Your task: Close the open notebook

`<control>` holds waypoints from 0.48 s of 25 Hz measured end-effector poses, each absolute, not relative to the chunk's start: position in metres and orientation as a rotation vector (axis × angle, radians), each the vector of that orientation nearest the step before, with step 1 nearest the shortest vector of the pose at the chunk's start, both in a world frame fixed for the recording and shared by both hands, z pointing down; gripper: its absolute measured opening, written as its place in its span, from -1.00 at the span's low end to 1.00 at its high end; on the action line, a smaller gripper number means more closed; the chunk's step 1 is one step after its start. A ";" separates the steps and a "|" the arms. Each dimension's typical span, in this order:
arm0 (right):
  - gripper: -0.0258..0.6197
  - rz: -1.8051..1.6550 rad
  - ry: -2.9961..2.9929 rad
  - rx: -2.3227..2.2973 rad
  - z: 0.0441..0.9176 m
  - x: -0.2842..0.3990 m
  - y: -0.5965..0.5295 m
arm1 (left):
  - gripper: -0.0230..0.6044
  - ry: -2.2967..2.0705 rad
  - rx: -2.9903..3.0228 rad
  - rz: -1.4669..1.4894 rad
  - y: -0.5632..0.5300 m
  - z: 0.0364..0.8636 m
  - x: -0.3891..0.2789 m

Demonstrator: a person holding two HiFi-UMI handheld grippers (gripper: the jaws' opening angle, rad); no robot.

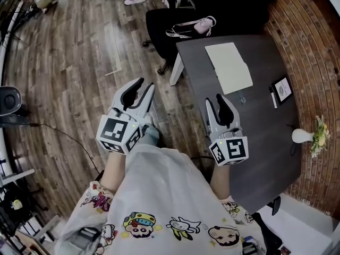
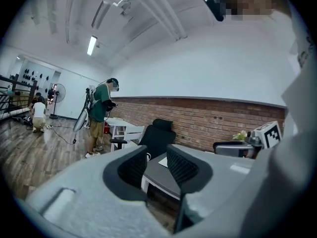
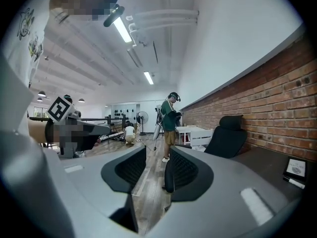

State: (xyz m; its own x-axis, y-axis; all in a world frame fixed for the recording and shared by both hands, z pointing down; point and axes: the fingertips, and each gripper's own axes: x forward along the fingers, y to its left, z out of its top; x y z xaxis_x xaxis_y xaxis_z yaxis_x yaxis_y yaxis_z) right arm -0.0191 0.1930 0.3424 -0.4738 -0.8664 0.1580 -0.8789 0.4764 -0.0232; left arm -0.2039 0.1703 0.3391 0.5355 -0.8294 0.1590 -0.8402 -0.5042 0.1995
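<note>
A pale notebook [image 1: 229,67] is seen flat on the dark table [image 1: 265,134], right of centre near the frame's top. It is judged light and floppy, best lifted by a cover's free edge. The left gripper [image 1: 144,87] and right gripper [image 1: 215,100] are held spread and empty, short of it; its spine cannot be made out.

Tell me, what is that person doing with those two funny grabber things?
A person stands by a dark table with a hand-held gripper in each hand. The left hand-held gripper is out over the wooden floor, and the right hand-held gripper is above the table's near end. Both have their jaws apart with nothing between them. The pale notebook lies flat farther along the table, and nothing touches it. It looks closed from here, though that is hard to be sure of.
</note>
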 end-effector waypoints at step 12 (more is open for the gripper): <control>-0.37 0.206 -2.530 1.629 0.351 -0.058 0.112 | -0.45 -1.365 2.534 0.057 0.085 0.343 -0.272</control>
State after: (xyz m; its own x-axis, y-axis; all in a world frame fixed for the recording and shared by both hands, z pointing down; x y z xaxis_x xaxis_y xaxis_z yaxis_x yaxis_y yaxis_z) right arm -0.0585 0.1121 0.3514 -0.4110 -0.8940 0.1784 -0.9111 0.4095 -0.0465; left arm -0.2715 0.0851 0.3434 0.5574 -0.8151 0.1577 -0.8254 -0.5238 0.2105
